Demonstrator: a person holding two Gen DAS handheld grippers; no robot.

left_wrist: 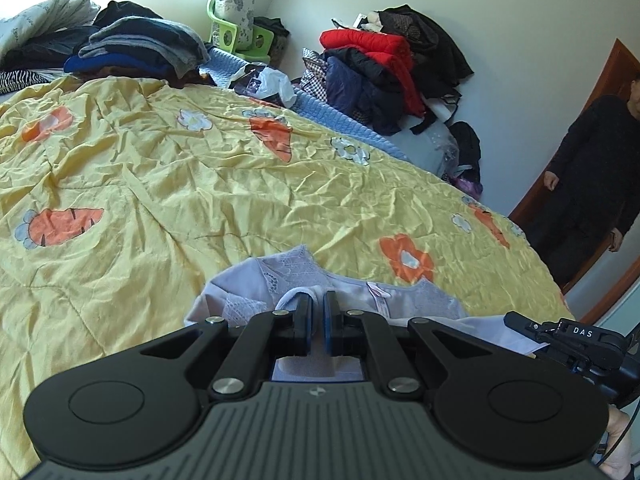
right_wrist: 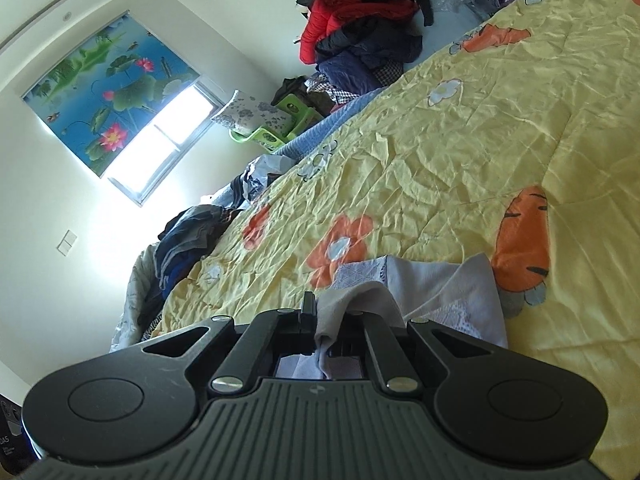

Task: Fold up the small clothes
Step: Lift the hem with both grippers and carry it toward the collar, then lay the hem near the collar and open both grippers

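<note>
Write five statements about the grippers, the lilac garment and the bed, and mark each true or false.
1. Both grippers are shut on the lilac garment. True: left gripper, right gripper.
2. The garment lies on a plain white sheet. False: on a yellow quilt with orange carrots and flowers.
3. A red jacket sits in the clothes pile by the wall. True.
4. The room holds no other person. False: a person in dark clothes stands by the door.
5. The blind shows lotus flowers. True.
</note>
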